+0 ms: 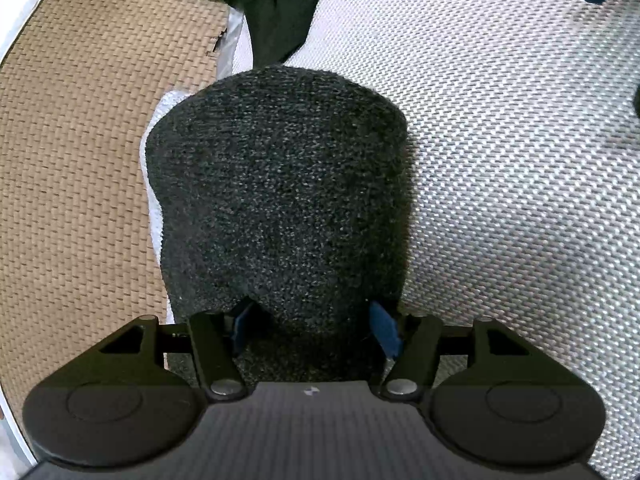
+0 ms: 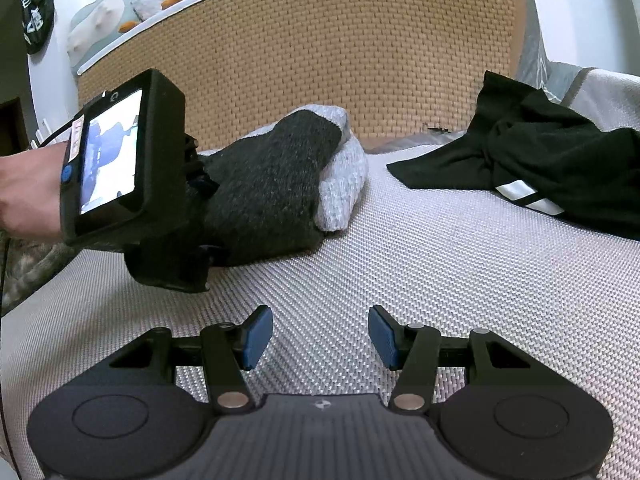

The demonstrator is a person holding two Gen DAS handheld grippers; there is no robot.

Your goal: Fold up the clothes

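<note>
Left gripper (image 1: 316,326) clamps the folded dark-and-grey knit (image 1: 276,184) mid-frame, apparently to set it aside, while right gripper (image 2: 320,338) hovers open, empty.

Bed (image 2: 460,272): pale grey woven mattress cover, tan woven headboard panel (image 2: 320,60) behind. Folded dark grey knit garment (image 2: 264,188) with light grey portion lies on bed near panel. Crumpled black garment (image 2: 540,152) with white stripes lies well apart, toward far right.
</note>
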